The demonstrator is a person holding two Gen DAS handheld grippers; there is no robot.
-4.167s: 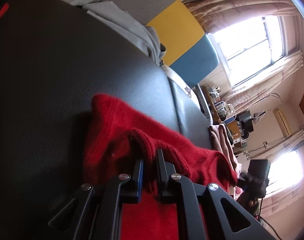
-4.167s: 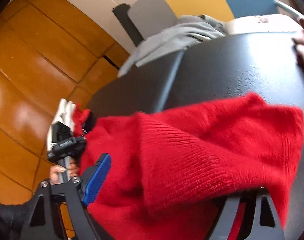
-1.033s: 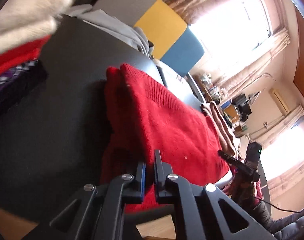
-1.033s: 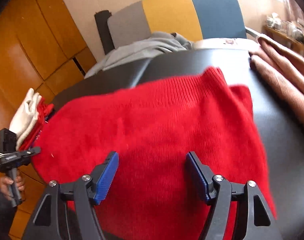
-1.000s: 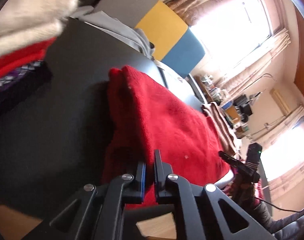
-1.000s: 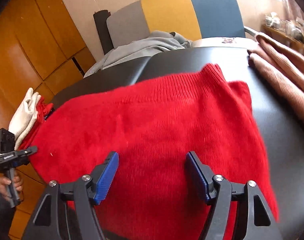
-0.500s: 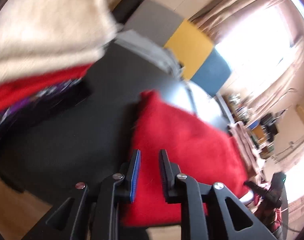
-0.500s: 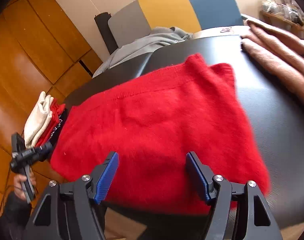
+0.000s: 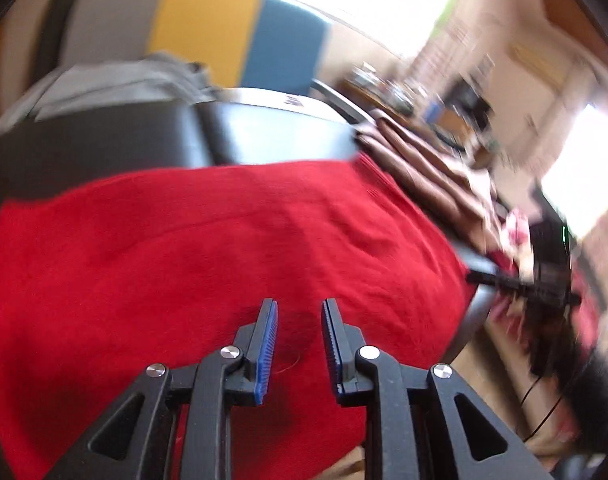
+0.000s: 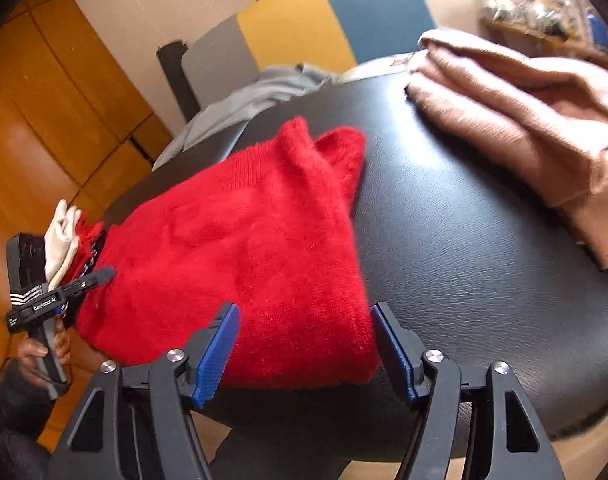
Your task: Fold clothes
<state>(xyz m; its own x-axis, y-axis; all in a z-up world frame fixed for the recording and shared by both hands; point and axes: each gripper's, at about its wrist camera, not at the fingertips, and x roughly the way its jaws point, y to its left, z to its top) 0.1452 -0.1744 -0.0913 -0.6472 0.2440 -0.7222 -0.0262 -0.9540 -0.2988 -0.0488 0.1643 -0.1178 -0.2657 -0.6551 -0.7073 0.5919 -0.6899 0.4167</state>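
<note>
Motion blur smears the shelf clutter (image 9: 388, 88) in the left wrist view; the red sweater (image 9: 184, 248) runs off its left edge.

Red sweater (image 10: 244, 248) shows as fuzzy knit, soft nap with fine ribbing at its edge; the black tabletop (image 10: 464, 248) beneath is grained leather-look, shiny, catching window glare; pink-beige garment (image 10: 524, 120) reads as brushed, matt knit; grey garment (image 10: 256, 96) at the back looks smooth, flat jersey; right gripper (image 10: 304, 316) is matt black plastic with ridged blue pads and bright metal rivets; left gripper (image 9: 298, 308) is the same; orange wood panelling (image 10: 52, 120) gleams, varnished; chair back (image 10: 304, 28) looks like matt woven fabric.
</note>
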